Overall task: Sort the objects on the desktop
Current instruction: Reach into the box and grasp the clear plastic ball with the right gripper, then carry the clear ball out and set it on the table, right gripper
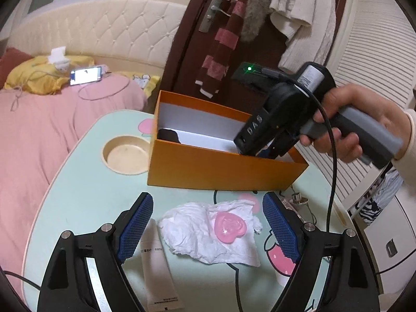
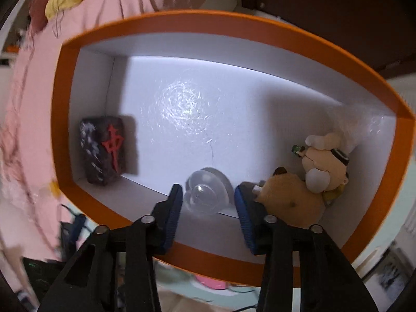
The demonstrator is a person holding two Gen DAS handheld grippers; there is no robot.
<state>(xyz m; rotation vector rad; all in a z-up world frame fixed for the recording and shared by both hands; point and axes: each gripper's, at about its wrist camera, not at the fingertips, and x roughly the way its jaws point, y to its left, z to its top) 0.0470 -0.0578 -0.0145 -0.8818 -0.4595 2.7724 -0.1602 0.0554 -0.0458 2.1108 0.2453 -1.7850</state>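
An orange box (image 1: 221, 171) with a white inside stands on the mint table (image 1: 78, 182). My left gripper (image 1: 207, 200) is open just above the table, straddling a crumpled white tissue (image 1: 192, 234) with a pink heart-shaped piece (image 1: 228, 227) lying on it. My right gripper (image 2: 208, 200) points down into the box (image 2: 67, 135). A clear heart-shaped shell (image 2: 205, 193) sits between its pads, with a narrow gap on the right side. A hand holds the right gripper's black body (image 1: 275, 119) over the box rim. The box also holds a black tile with a red character (image 2: 104, 150) and two plush toys (image 2: 291, 197).
A white tube (image 1: 158, 278) lies under my left finger. A round cup recess (image 1: 126, 154) is sunk into the table left of the box. Small metal bits and a cable (image 1: 296, 199) lie at the table's right edge. A pink bed with a lit phone (image 1: 85, 75) is at left.
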